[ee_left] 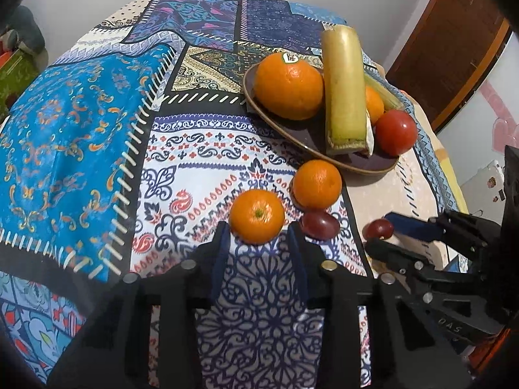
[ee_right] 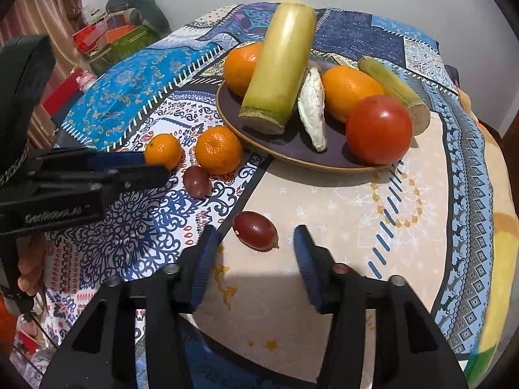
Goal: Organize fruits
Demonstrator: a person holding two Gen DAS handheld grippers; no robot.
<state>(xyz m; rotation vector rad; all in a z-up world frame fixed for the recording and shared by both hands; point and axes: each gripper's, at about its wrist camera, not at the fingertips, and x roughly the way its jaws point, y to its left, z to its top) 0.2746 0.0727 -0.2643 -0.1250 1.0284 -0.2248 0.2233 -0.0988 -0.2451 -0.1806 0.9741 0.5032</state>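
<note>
Left wrist view: fingers (ee_left: 223,249) of left gripper (ee_left: 258,243) spread wide, flanking near mandarin (ee_left: 257,216); tips level with fruit's lower sides, contact not certain. Second mandarin (ee_left: 317,184) just behind and to the right, on patterned cloth (ee_left: 81,123) covering worktop. Red grape (ee_left: 319,224) touching or nearly touching second mandarin's base. Another red grape (ee_left: 378,229) farther right, at tips of right gripper (ee_left: 386,231), seen from the side; opening of that gripper hard to judge here. Brown plate (ee_left: 324,155) behind, carrying large orange (ee_left: 288,86) with sticker, long pale-green cane piece (ee_left: 343,87) lying across, red tomato (ee_left: 395,132) at right rim, small orange (ee_left: 374,103) partly hidden behind cane.

Right wrist view: fingers (ee_right: 202,265) of right gripper (ee_right: 254,249) wide apart, one red grape (ee_right: 255,230) lying between tips, touching neither finger. Left gripper (ee_right: 155,165) entering from left, tips at small mandarin (ee_right: 163,150). Second mandarin (ee_right: 219,149) just right of it, other grape (ee_right: 197,181) touching its base. Plate (ee_right: 324,162) beyond with cane piece (ee_right: 280,64), two oranges, tomato (ee_right: 379,129), whitish peeled piece (ee_right: 313,107), thinner cane stick (ee_right: 394,89).
</note>
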